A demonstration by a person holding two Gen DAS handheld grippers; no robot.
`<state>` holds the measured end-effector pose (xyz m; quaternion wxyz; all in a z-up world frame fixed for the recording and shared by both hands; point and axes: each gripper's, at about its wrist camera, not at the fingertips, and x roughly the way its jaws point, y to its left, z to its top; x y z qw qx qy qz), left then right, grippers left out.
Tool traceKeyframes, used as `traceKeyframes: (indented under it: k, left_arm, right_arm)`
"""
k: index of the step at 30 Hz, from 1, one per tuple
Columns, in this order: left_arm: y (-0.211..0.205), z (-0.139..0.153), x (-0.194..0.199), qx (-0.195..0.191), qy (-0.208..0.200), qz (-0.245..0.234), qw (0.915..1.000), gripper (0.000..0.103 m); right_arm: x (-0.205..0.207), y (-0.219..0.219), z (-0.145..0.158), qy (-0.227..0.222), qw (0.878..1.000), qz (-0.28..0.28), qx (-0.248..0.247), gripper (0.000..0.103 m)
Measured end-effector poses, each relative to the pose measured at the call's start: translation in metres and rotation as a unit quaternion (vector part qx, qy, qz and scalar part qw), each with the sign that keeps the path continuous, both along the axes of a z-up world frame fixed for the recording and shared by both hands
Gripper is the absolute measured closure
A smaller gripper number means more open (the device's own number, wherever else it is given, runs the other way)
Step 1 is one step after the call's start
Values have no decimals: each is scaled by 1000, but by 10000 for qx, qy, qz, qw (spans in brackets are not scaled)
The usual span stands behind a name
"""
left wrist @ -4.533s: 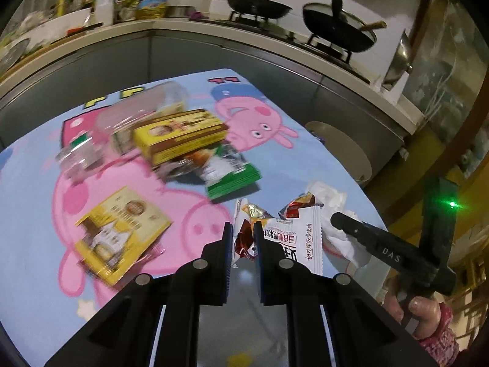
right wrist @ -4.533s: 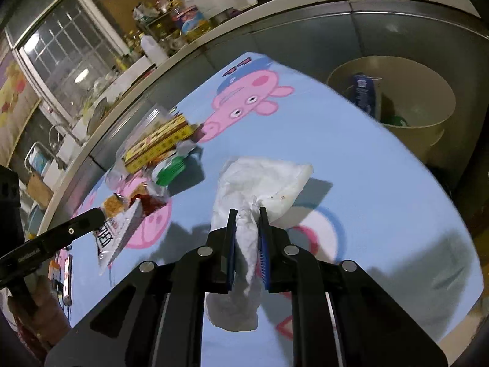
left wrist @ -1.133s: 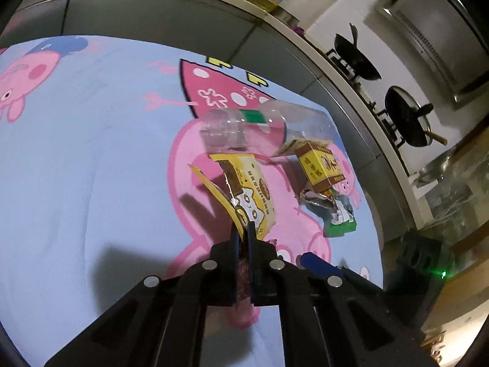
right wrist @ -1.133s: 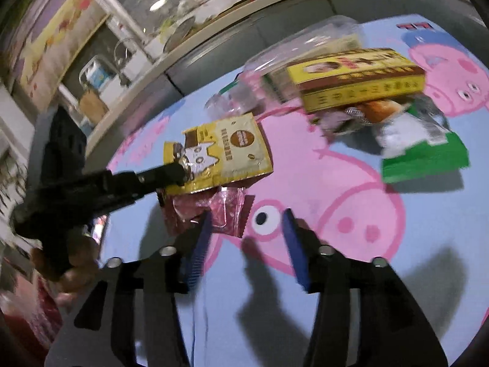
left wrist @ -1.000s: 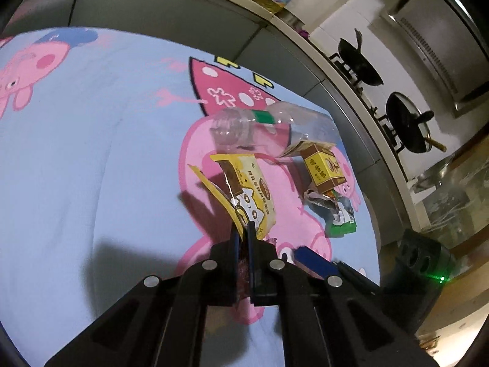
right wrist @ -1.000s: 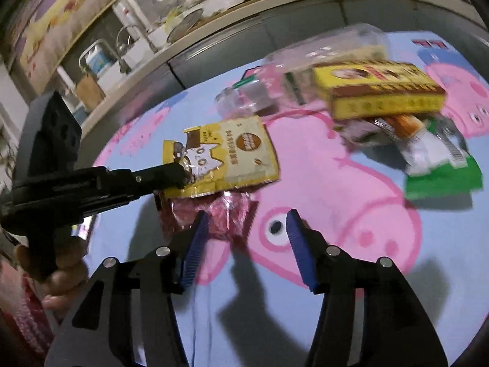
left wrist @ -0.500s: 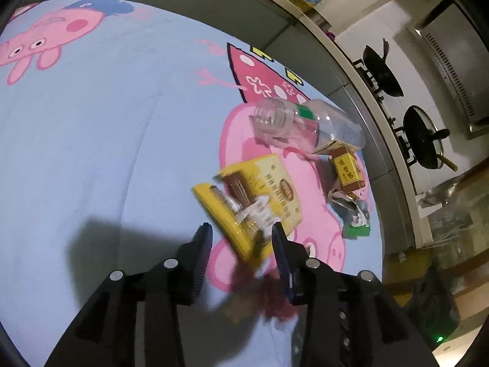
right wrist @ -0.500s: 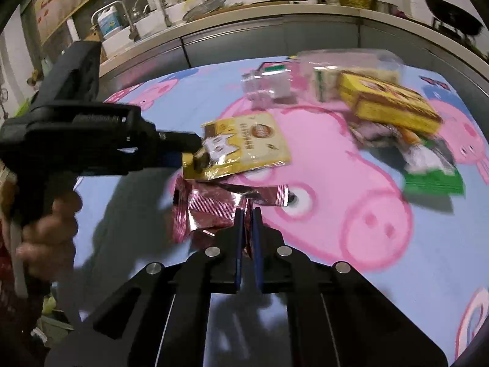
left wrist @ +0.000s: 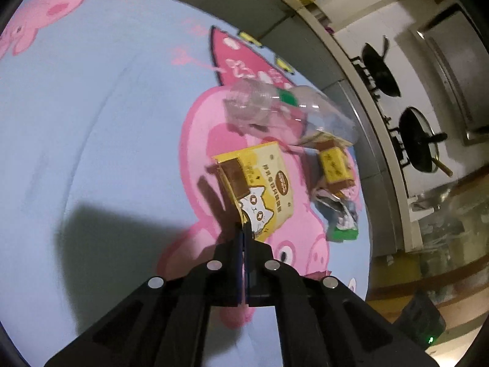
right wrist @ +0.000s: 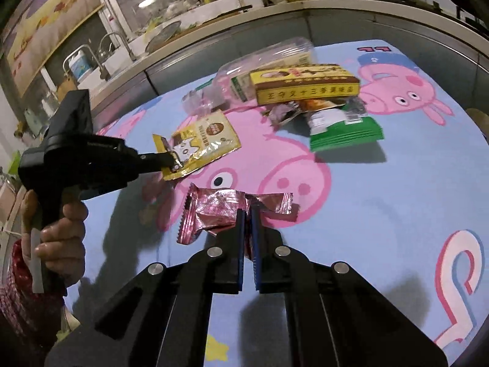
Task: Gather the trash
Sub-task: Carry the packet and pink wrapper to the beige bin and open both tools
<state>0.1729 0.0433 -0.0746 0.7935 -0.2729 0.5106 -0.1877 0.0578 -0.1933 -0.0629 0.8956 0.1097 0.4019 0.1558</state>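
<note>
My left gripper [left wrist: 243,226] is shut on the near corner of a yellow cat-print snack packet [left wrist: 262,183], which lifts off the cloth; the packet also shows in the right wrist view [right wrist: 203,140], with the left gripper [right wrist: 171,160] at its corner. My right gripper [right wrist: 247,211] is shut on a crinkled pink foil wrapper [right wrist: 214,214], held just above the blue Peppa Pig cloth [right wrist: 397,214]. Farther back lie a clear plastic bottle [right wrist: 259,64], a yellow box [right wrist: 305,87], a crumpled wrapper [right wrist: 287,111] and a green packet [right wrist: 342,131].
A grey counter [right wrist: 366,21] curves around the far side of the cloth, with bottles, a sink and a tap on it. Two black pans [left wrist: 418,140] sit on a stove at the right. The person's left hand [right wrist: 61,235] holds the left gripper's handle.
Half a second ago my left gripper was open over the yellow packet; now it is shut on the packet's corner. My right gripper has lifted the pink wrapper slightly.
</note>
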Motion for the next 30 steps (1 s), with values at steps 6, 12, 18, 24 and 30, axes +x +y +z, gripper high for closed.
traceKeyframes:
  k: [6, 12, 18, 24, 30]
  left_arm:
    - [-7, 41, -31, 2, -526, -240, 9983, 103]
    - [-31, 79, -60, 41, -1091, -768, 9911, 103]
    - [-111, 101, -64, 322, -1477, -1691, 9739, 102]
    - [-227, 96, -42, 530, -1467, -2601, 9529, 102]
    - [-338, 83, -7, 632, -1422, -3221, 9338, 102]
  right_arm:
    - [-13, -28, 4, -46, 9994, -227, 263, 99]
    - [-31, -78, 10, -267, 9953, -757, 536, 98]
    - [-46, -140, 5, -380, 9855, -1458, 781, 99]
    - [-51, -218, -4, -382, 9683, -2258, 999, 99]
    - [-41, -301, -11, -369, 9474, -2993, 1073, 98]
